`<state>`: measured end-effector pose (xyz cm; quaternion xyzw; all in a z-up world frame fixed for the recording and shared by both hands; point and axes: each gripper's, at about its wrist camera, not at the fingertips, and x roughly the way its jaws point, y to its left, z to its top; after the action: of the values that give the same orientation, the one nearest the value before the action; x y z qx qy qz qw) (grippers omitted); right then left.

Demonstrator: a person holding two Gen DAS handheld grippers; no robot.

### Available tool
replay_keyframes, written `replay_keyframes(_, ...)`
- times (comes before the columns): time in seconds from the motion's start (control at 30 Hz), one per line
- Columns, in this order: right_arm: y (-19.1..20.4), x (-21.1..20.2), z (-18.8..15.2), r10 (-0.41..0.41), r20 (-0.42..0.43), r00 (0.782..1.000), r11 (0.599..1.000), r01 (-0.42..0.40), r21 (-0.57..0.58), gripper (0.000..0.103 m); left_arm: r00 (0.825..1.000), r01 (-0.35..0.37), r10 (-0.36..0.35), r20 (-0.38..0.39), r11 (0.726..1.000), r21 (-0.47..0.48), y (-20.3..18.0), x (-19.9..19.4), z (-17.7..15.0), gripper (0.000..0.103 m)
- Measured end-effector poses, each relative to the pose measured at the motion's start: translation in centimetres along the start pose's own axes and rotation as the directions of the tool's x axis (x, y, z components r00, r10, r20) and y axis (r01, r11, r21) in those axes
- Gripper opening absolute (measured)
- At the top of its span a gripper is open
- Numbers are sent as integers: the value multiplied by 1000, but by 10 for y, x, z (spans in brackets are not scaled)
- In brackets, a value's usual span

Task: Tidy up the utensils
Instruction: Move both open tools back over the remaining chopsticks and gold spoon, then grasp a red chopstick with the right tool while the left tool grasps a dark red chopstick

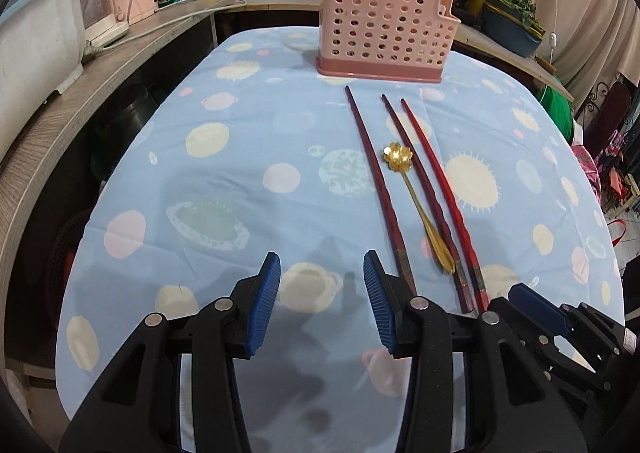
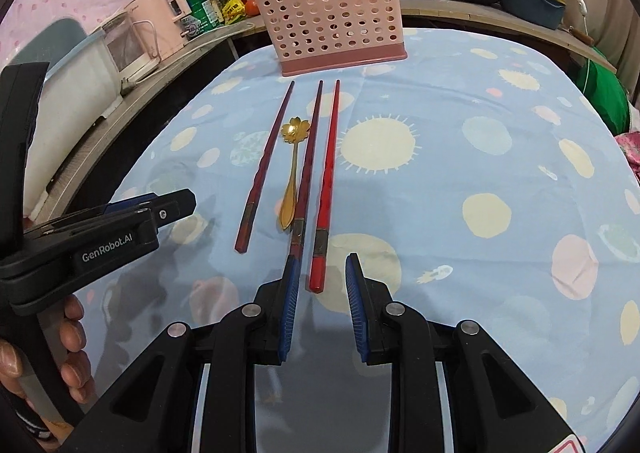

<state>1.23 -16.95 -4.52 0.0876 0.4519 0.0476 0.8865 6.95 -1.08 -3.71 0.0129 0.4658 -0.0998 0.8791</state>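
1. Hovering low, the right gripper [image 2: 320,273] has jaws apart and empty, straddling the butt of the bright red chopstick [image 2: 325,189], probably to seize it.
2. Left gripper [image 1: 322,273] also apart, empty, flanking the row.
3. Farther ahead: gold spoon [image 2: 292,169], then pink holder [image 2: 328,21].

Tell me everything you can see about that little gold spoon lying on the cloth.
The gold spoon looks like shiny metal, with a flower-shaped bowl of scalloped petals and a slim handle that widens into a leaf-like end. It lies flat on the blue patterned cloth, bowl pointing toward the pink holder. It rests between the dark red chopsticks, its handle end close against the middle one. No hand-held gripper touches it.
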Motion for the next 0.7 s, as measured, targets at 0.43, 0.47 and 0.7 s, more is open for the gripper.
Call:
replay_keyframes(0.43,-1,12,1,-29,-7,1000,999,29,-16,18,1000,7,-7,-23,1000,27,-7,6,-8,50)
replay_keyframes(0.47,-1,12,1,-31,-7,1000,999,31,-17,17,1000,8,-7,-24,1000,27,-7,6,-7,50)
replay_keyframes(0.7,-6,14,3,-45,-1,999,999,45,-18,8,999,12,-11,-35,999,35,-10,10,-8,50)
